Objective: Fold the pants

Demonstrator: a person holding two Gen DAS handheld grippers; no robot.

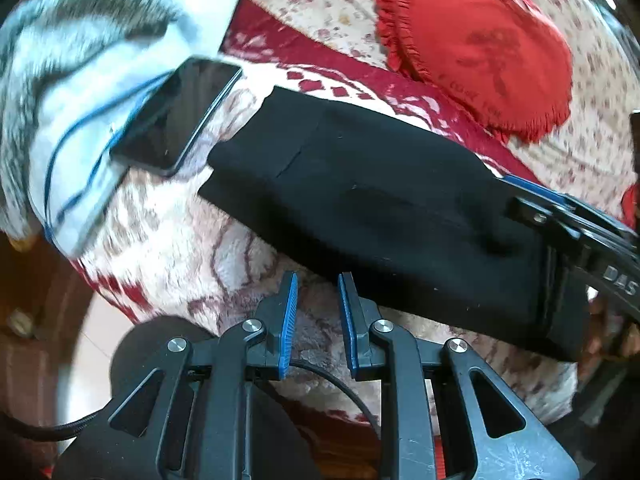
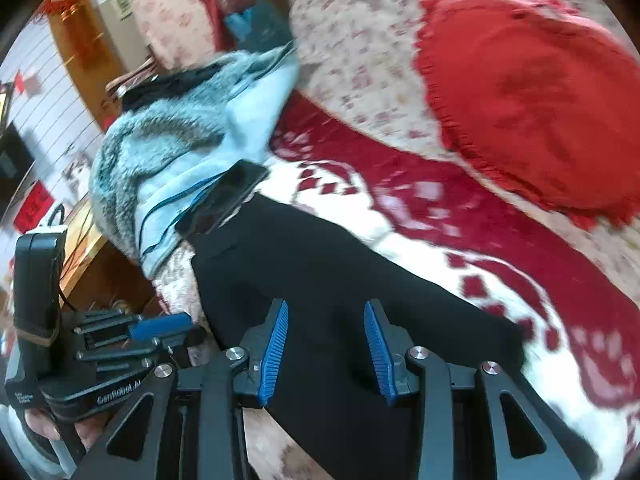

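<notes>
On the patterned blanket (image 1: pixel 168 248), folded black pants (image 1: pixel 360 208) are lying flat; left gripper (image 1: pixel 318 312) and right gripper (image 2: pixel 326 344) are hovering unclamped, holding nothing, likely releasing the finished fold.

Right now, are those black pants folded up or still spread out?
Folded. The black pants lie as one compact, layered rectangle on the patterned blanket, with no separate legs showing. How many folds were made, the pictures do not show.

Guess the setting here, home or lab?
Likely a home living room or bedroom: black pants lie on a plush red-and-cream blanket, beside a frilled red cushion, a fluffy grey-blue garment and a phone.
</notes>
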